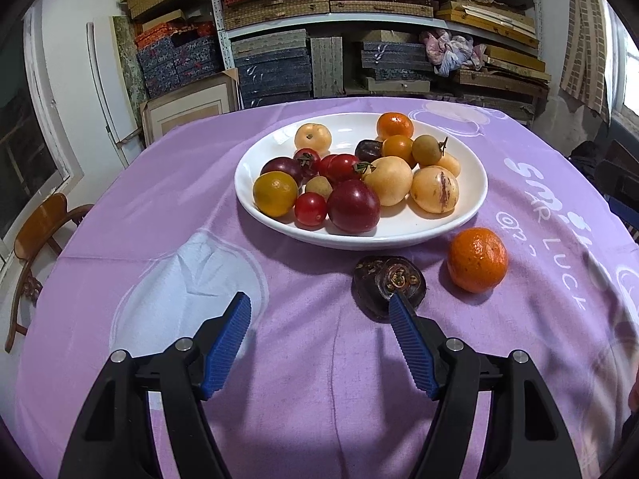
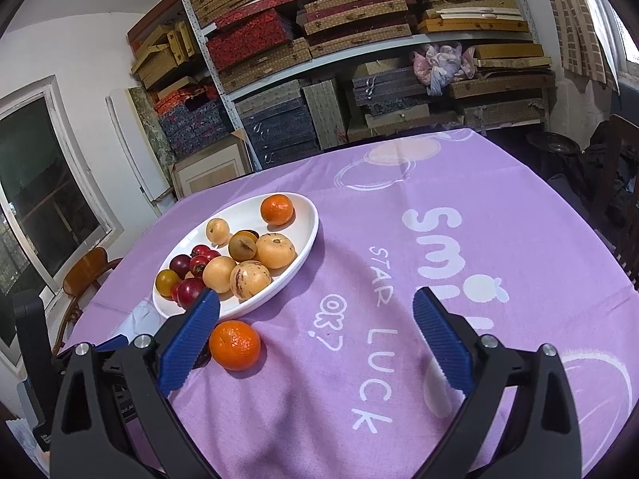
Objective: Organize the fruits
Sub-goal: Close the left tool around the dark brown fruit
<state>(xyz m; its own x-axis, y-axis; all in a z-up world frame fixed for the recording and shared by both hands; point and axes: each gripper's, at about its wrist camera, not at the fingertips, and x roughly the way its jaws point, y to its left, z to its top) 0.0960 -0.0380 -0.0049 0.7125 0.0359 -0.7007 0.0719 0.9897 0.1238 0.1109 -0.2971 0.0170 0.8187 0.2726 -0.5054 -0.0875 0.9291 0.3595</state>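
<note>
A white oval plate [image 1: 459, 223] holds several fruits: tangerines, red tomatoes, dark plums and pale yellow melons. On the purple cloth in front of it lie a dark mangosteen [image 1: 379, 279] and an orange tangerine [image 1: 477, 260]. My left gripper [image 1: 319, 305] is open and empty, its right fingertip just in front of the mangosteen. In the right wrist view the plate [image 2: 303, 235] sits at left and the tangerine [image 2: 235, 345] lies beside the left finger. My right gripper [image 2: 317, 303] is open and empty above the cloth. The mangosteen is mostly hidden there.
The table wears a purple cloth [image 2: 399, 279] with white lettering. Shelves of stacked boxes [image 1: 359, 20] stand behind the table. A wooden chair [image 1: 36, 239] stands at the left edge and a dark chair [image 2: 615, 183] at the right.
</note>
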